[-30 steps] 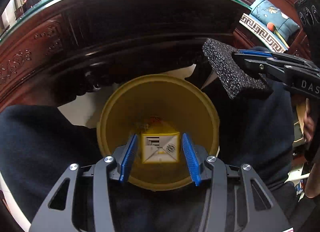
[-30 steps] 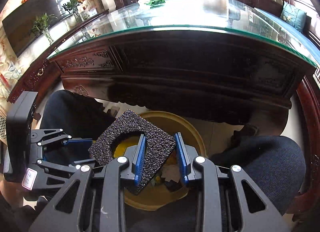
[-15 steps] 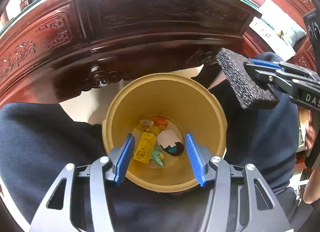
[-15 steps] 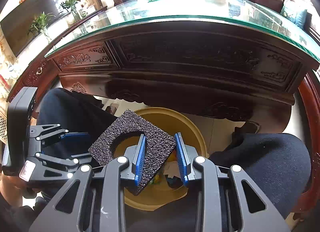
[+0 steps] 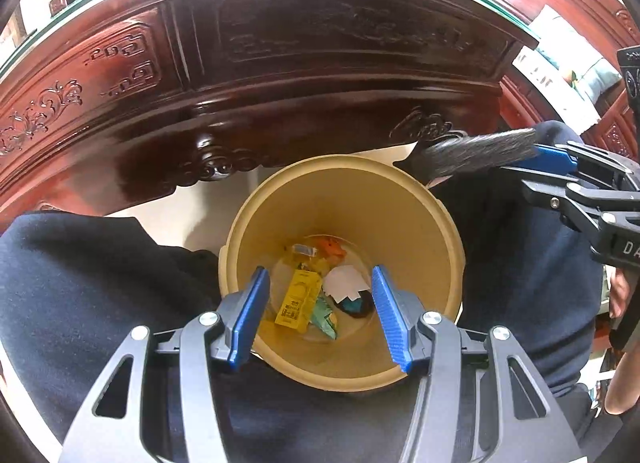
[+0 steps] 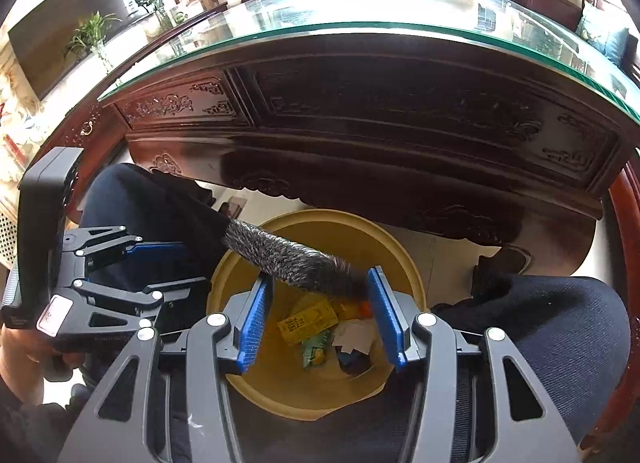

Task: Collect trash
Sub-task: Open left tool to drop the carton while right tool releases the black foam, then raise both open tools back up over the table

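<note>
**Foam scrap released over the bin**

The yellow bin [image 5: 342,223] stands on the floor between the person's knees [image 5: 80,283], just in front of the carved edge of the glass-topped worktop [image 6: 360,103]. That keeps its mouth directly below both grippers, so anything let go falls in.

The right gripper [image 6: 316,315] hangs over the bin's near rim. Its fingers [image 6: 252,323] have just been opening and now stand spread. The black foam piece [image 6: 292,255] shows motion-blurred at their tips, lying across the gap above the bin mouth. No pad visibly presses on it, so it is judged to be released and falling, not held. It has not yet reached the bottom.

The left gripper [image 5: 320,315] points down into the bin with its fingers [image 5: 248,319] spread and nothing between them. On the bin floor lie a yellow carton [image 5: 298,301], white paper [image 5: 344,283], a green wrapper [image 5: 324,317] and an orange scrap [image 5: 330,247], all already collected.

Judgement: the drop step is in hand. The foam is light and wide, so it may catch on the rim.
</note>
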{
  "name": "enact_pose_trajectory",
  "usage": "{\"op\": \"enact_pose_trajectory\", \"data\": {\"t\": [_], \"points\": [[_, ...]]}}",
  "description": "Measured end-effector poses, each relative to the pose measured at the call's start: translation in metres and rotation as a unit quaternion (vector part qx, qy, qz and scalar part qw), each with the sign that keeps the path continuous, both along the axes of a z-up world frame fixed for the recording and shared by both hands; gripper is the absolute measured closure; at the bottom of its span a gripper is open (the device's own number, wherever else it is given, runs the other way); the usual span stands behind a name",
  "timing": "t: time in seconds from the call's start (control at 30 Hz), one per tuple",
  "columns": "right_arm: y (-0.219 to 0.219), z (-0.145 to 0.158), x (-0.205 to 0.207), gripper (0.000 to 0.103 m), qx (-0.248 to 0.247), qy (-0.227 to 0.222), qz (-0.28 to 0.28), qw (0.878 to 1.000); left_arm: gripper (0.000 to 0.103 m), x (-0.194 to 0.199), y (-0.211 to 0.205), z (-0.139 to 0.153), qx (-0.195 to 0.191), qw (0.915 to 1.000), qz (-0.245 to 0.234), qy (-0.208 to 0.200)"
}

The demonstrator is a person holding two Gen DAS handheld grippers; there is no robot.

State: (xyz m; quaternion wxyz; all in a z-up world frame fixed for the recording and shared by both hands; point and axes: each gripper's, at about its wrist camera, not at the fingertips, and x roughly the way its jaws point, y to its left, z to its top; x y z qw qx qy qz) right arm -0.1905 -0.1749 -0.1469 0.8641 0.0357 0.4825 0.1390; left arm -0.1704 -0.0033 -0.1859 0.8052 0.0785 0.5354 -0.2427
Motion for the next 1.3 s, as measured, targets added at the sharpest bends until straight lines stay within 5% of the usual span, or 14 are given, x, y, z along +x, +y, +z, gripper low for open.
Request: {"op": "enact_pose_trajectory", "data": {"t": [0.6,0.7,0.9,1.07,1.3], "points": [[0.0,0.002,0.0,0.045,0.012,-0.004,0.006,1.0,0.05,0.004,-0.004,-0.001,0.003,1.0,-0.002,-0.001],[0.002,0.001,0.001,0.036,0.014,-0.004,0.012,1.0,0.049,0.007,-0.005,0.0,0.002,1.0,-0.001,-0.001],[0.008,0.004,0.002,0.017,0.006,-0.025,0.023,0.999,0.03,0.016,-0.006,0.009,-0.005,0.9998,0.01,-0.017],[0.006,0.02,0.005,0.008,-0.004,-0.076,0.014,0.997,0.004,0.025,-0.005,0.032,-0.005,0.9973,0.033,-0.066],[0.0,0.056,0.014,0.008,-0.01,-0.169,-0.001,0.986,0.004,0.052,0.004,0.072,-0.039,0.9897,0.069,-0.119]]}}
